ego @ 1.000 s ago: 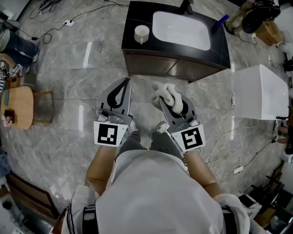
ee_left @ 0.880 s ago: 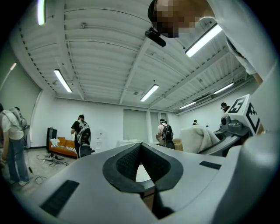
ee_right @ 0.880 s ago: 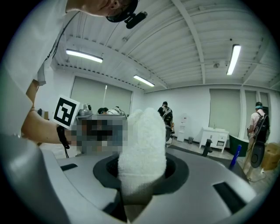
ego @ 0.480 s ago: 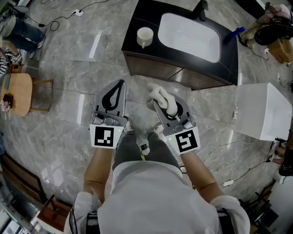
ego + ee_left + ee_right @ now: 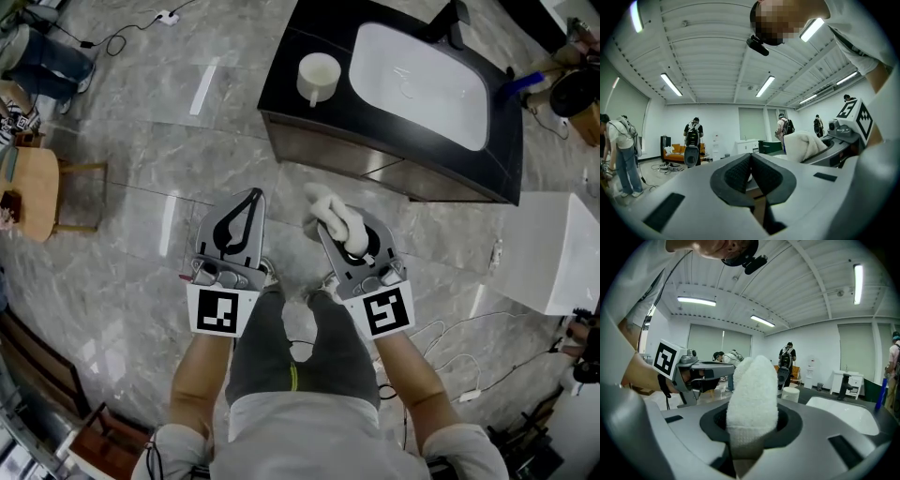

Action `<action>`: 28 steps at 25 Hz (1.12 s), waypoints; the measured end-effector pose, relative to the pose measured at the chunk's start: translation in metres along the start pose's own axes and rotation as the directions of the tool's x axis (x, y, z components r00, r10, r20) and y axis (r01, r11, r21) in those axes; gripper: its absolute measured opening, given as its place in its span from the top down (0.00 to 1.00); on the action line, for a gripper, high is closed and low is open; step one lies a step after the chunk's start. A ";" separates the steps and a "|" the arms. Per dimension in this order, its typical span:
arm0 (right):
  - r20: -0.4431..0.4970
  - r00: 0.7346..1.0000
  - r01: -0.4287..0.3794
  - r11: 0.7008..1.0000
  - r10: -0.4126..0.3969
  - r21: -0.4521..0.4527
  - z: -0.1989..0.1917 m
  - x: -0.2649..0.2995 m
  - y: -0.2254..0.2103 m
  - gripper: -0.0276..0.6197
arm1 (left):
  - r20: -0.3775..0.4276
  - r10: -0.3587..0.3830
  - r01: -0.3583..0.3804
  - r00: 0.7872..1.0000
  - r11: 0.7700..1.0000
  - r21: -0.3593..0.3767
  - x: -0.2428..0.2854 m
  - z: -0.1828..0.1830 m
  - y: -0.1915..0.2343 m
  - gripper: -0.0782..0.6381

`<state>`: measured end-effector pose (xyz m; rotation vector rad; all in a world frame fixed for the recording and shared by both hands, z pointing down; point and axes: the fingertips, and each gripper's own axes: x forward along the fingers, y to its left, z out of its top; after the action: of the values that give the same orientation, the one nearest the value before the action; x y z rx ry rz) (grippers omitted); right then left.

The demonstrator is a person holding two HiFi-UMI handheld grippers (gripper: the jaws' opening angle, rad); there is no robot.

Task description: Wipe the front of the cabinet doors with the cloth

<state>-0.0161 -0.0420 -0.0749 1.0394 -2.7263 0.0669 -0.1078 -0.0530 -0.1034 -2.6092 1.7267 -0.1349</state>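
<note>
The right claw (image 5: 328, 228) squeezes the cloth (image 5: 331, 207) near the cabinet doors (image 5: 366, 161), ready to wipe; the left claw (image 5: 249, 199) is closed, empty.

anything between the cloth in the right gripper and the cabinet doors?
Nothing. In the head view only a bare stretch of floor separates the cloth from the cabinet doors. The cloth is not touching them yet.

cloth (image 5: 752, 399): white terry, nubbly, matt
left gripper (image 5: 750, 159): smooth matt grey plastic shell
pads (image 5: 737, 174): black, finely ribbed, rubber-like
floor (image 5: 131, 141): glossy grey marble-look tiles
cabinet doors (image 5: 323, 150): brown wood-look, faint sheen
basin (image 5: 422, 70): glossy white
</note>
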 end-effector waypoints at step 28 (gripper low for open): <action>0.091 0.993 -0.062 0.993 0.071 -0.096 -0.343 0.157 -0.025 0.75 | 0.083 -0.006 -0.002 0.997 0.995 0.095 0.072 -0.381 -0.006 0.87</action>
<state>-0.0480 -0.1209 0.2933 0.9488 -2.8185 -0.0998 -0.1037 -0.1013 0.2814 -2.5118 1.6490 -0.1038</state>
